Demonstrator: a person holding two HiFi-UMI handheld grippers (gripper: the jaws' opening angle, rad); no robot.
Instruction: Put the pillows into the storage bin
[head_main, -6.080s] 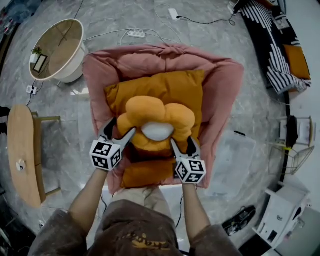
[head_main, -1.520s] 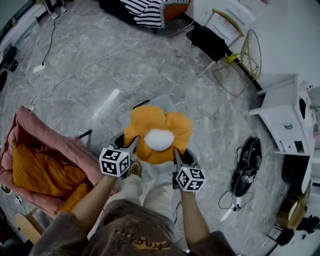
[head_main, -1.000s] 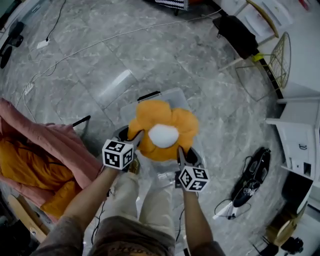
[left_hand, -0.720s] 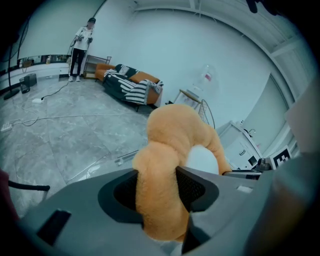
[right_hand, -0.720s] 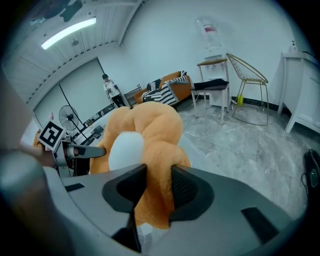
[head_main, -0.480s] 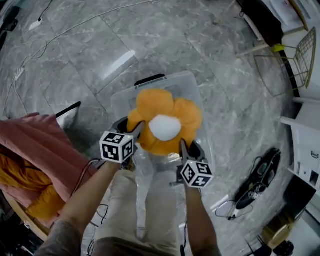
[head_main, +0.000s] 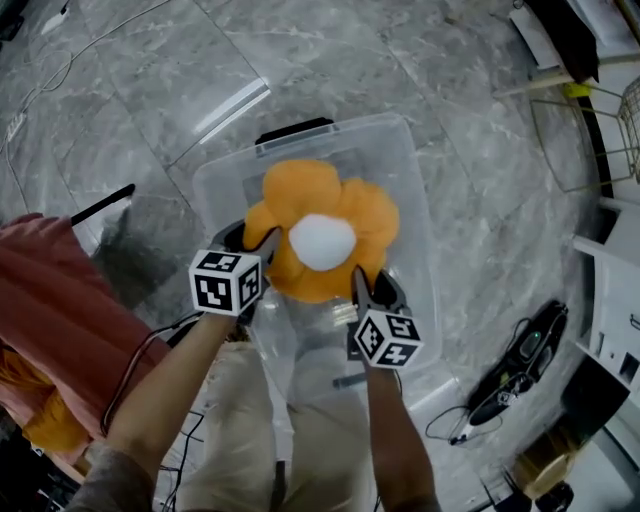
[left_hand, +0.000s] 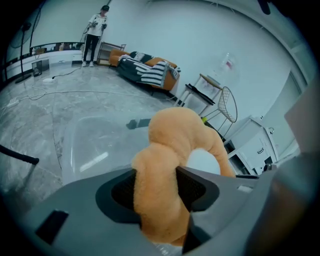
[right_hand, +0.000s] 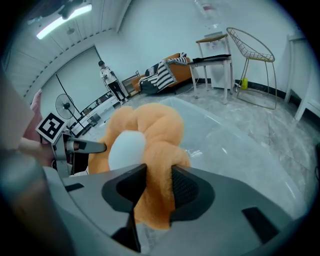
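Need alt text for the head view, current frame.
An orange flower pillow with a white centre hangs over a clear storage bin on a marble floor, seen from above. The left gripper and right gripper each clamp a petal in their jaws.

The pillow (head_main: 330, 200) is fuzzy orange plush, matt, with a smoother white cloth centre. The storage bin (head_main: 412, 190) is clear, glossy plastic. The floor (head_main: 150, 80) looks like polished grey marble and shines with reflected light. The left tongs (head_main: 258, 245) and right tongs (head_main: 362, 288) are matt grey plastic; their pads (left_hand: 122, 191) are black and finely ribbed. The pink cloth (head_main: 50, 300) looks soft and matt.
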